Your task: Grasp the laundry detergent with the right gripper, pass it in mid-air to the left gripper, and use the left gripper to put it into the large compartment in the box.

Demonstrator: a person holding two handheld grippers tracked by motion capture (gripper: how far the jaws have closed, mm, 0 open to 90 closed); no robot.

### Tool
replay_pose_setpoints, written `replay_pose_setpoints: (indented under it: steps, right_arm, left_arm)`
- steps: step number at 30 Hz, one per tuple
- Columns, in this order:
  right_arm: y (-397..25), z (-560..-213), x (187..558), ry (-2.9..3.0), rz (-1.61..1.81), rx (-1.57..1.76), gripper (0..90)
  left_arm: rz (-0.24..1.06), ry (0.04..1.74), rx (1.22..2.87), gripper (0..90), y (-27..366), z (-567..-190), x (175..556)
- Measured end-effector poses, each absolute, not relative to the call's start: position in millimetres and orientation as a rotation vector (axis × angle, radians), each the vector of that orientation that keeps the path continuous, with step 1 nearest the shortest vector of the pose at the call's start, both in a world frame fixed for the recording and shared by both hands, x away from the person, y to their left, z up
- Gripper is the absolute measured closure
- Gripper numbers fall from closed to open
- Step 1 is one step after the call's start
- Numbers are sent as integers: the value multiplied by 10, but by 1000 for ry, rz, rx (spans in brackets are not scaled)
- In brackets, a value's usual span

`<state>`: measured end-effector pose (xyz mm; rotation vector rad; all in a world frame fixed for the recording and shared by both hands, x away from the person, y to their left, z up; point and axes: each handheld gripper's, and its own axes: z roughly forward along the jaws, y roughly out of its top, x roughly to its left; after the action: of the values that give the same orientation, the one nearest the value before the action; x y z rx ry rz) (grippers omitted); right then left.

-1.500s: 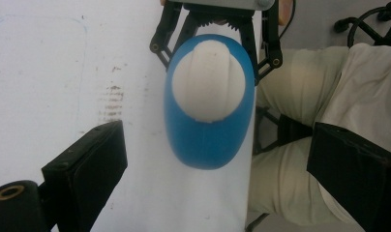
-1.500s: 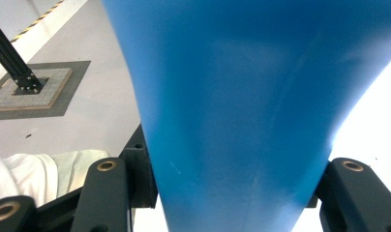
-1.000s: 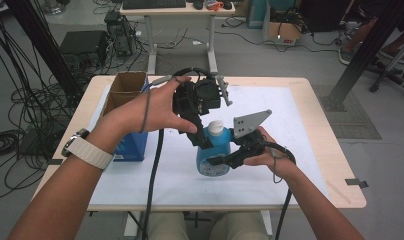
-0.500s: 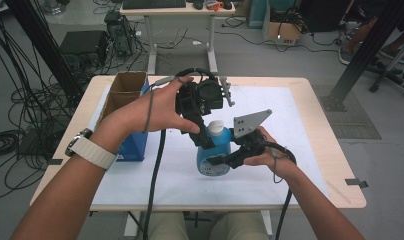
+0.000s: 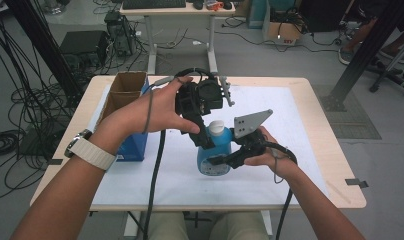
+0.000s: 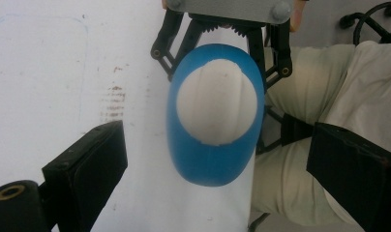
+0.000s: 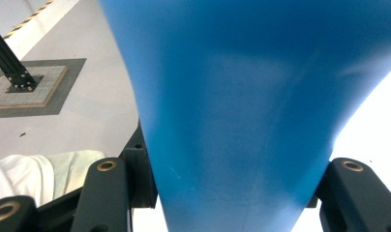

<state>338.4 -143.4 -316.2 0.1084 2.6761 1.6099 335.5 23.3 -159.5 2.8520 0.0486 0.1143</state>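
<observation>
right gripper [image 5: 221,161] clamps blue bottle [image 5: 216,152] | white cap [image 6: 217,103] | label unreadable

Blue bottle [image 5: 214,152], white cap [image 5: 216,126].

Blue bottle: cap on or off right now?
On. The white cap sits on the blue bottle, which the right gripper clamps; the left gripper is open above it.

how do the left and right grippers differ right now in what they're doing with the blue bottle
The right gripper is clamped on the blue bottle's body from the side; the left gripper stands open, its jaws apart either side of the white cap. The left comes from above, the right sits low. Both are hand-held, with black jaws.
</observation>
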Motion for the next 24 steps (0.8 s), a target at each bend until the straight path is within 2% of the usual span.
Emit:
replay_pose_setpoints:
  steps: [24]
  right_arm:
    - [-1441, -3162, 3381, 2676, 1602, 117, 431]
  left_arm:
    - [119, 54, 2850, 78, 238, -1592, 3360]
